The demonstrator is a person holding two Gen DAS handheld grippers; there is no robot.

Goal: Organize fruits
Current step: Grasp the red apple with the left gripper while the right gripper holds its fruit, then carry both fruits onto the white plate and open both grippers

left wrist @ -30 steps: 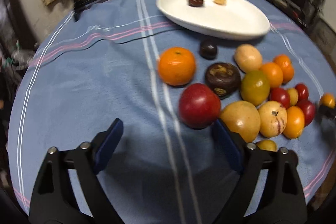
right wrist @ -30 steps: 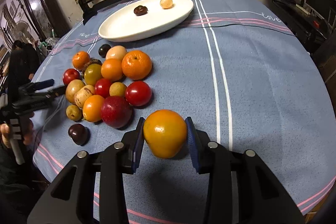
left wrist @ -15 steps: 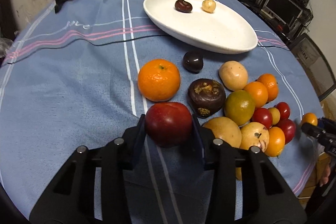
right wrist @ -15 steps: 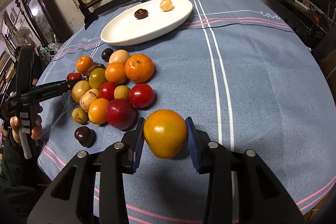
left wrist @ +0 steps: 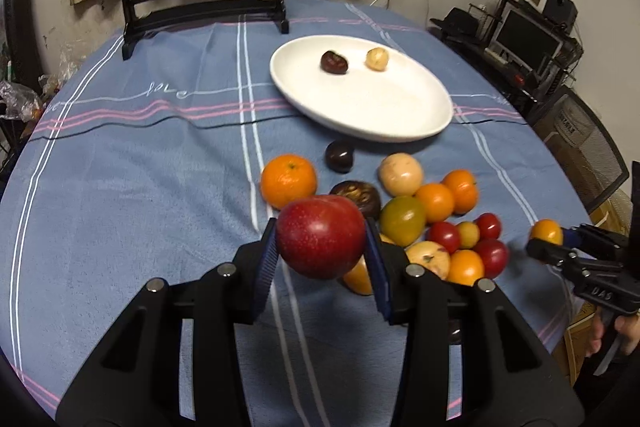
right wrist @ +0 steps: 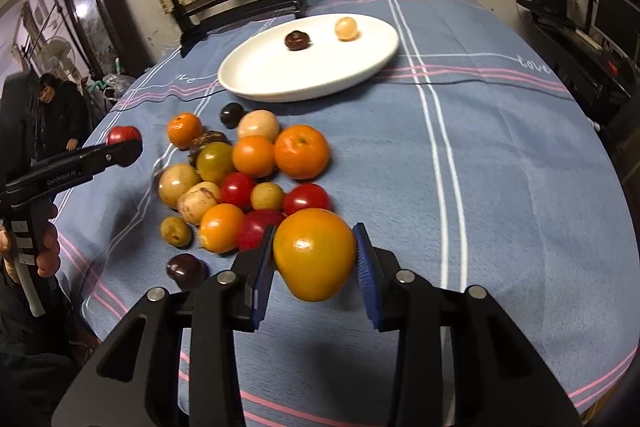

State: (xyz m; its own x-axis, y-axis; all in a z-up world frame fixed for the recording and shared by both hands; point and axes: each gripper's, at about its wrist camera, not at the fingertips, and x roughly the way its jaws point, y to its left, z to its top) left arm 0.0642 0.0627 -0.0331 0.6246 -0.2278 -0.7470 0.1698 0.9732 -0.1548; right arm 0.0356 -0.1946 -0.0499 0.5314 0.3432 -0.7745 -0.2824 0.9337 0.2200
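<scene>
Blue pads of the left tongs (left wrist: pixel 322 259) are clamped on a red apple (left wrist: pixel 320 237), held clear of the table (left wrist: pixel 120 207). The right tongs (right wrist: pixel 314 267) are likewise clamped on an orange-yellow fruit (right wrist: pixel 314 253), also raised off the cloth.

Just beyond both tongs lies the loose pile of fruit (right wrist: pixel 240 179): oranges, small red tomatoes, pale yellow-brown fruits, a green-yellow one and several dark ones, most touching one another. One dark fruit (right wrist: pixel 186 270) sits apart, beside the right tongs on their left.

Farther ahead, past the pile, stands the white oval plate (left wrist: pixel 380 119). It holds only two items, a dark fruit (left wrist: pixel 334 62) and a pale round one (left wrist: pixel 377 59), slightly apart from each other.

Assessment: sorting appears to be at an early stage. Two fruits are placed, two are in transit, and most of the pile remains on the table.
</scene>
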